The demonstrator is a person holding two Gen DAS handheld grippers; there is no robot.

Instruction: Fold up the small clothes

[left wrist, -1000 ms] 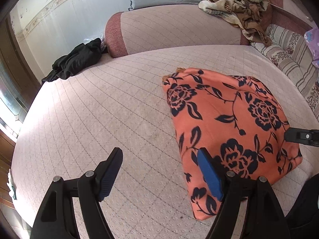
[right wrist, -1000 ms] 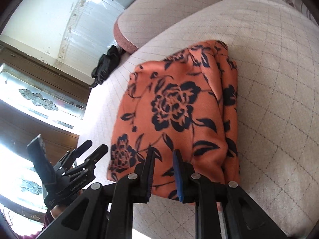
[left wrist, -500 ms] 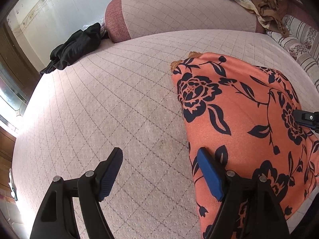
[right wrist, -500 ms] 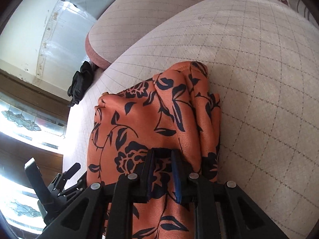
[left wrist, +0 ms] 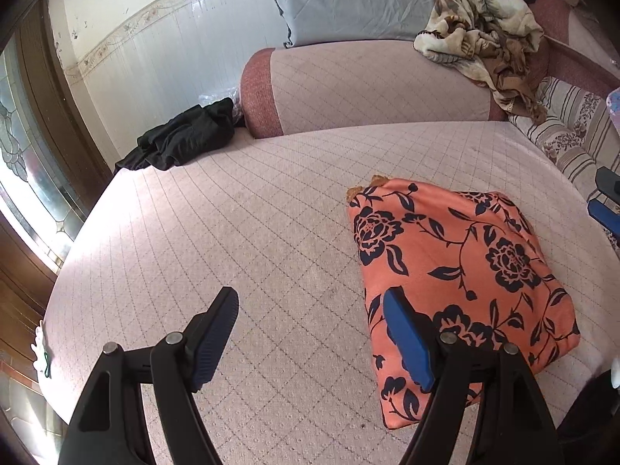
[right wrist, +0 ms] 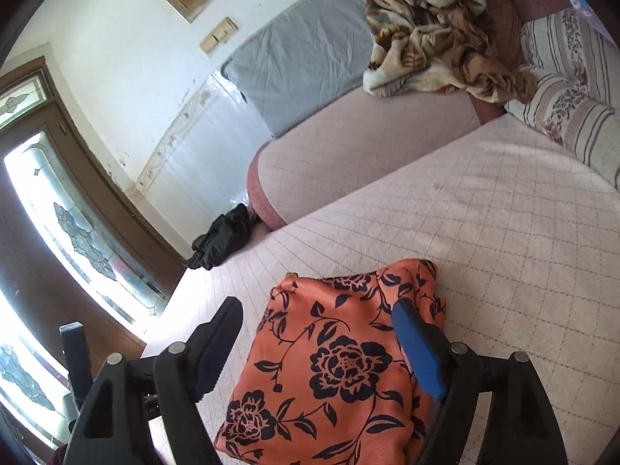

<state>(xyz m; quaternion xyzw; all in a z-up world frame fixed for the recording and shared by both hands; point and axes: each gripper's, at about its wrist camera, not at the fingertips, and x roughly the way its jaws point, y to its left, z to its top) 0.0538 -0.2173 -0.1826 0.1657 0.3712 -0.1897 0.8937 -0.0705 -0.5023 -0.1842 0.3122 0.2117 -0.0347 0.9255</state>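
Note:
An orange garment with dark blue flowers (left wrist: 461, 271) lies folded into a rough rectangle on the quilted pink bed (left wrist: 232, 232). My left gripper (left wrist: 310, 317) hovers open over the bed just left of the garment's near corner, nothing between its fingers. In the right wrist view the same orange garment (right wrist: 333, 368) lies below my right gripper (right wrist: 317, 329). Its jaws are opening and stand wide apart above the cloth, with no pad pressing on it. The tip of the right gripper shows at the right edge of the left wrist view.
A crumpled black garment (left wrist: 186, 137) lies at the bed's far left corner beside the padded headboard (left wrist: 368, 89). A brown patterned blanket (left wrist: 484, 31) and a grey pillow (left wrist: 356, 0) sit on the headboard. Striped pillows (left wrist: 573, 131) line the right side. A glazed wooden door (right wrist: 58, 213) stands left.
My right gripper let go of the orange garment, opened wide and rose with its view tilting up. The left gripper dipped toward the cloth and came back up. The garment now lies flat.

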